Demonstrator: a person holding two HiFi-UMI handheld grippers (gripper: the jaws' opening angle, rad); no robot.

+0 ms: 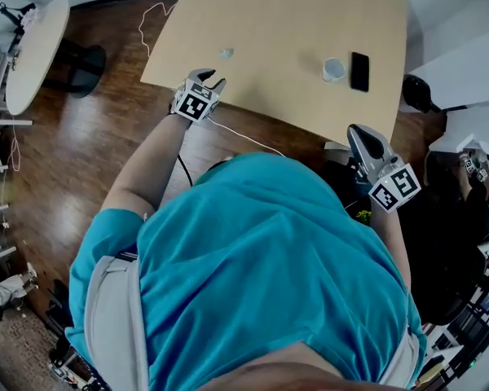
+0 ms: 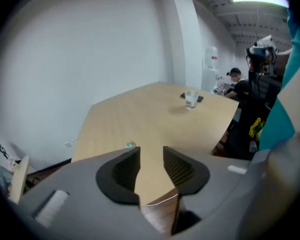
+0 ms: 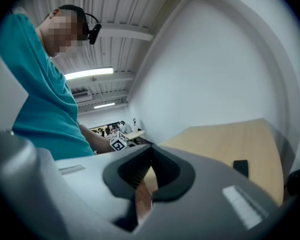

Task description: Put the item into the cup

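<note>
A small pale greenish item [image 1: 226, 53] lies on the light wooden table [image 1: 277, 23], just beyond my left gripper [image 1: 209, 76], which hovers at the table's near left edge. In the left gripper view the jaws [image 2: 151, 159] stand open with nothing between them, and the item [image 2: 130, 145] sits just past the left fingertip. The clear cup [image 1: 333, 70] [image 2: 191, 99] stands upright far to the right. My right gripper [image 1: 360, 130] is off the table's front right edge; in the right gripper view its tips [image 3: 151, 151] meet and hold nothing.
A black phone [image 1: 359, 72] [image 3: 241, 167] lies right beside the cup. A white cable [image 1: 236, 133] runs over the wooden floor below the table edge. A round white table [image 1: 37, 47] stands at far left, and chairs and a seated person [image 1: 464, 194] are at the right.
</note>
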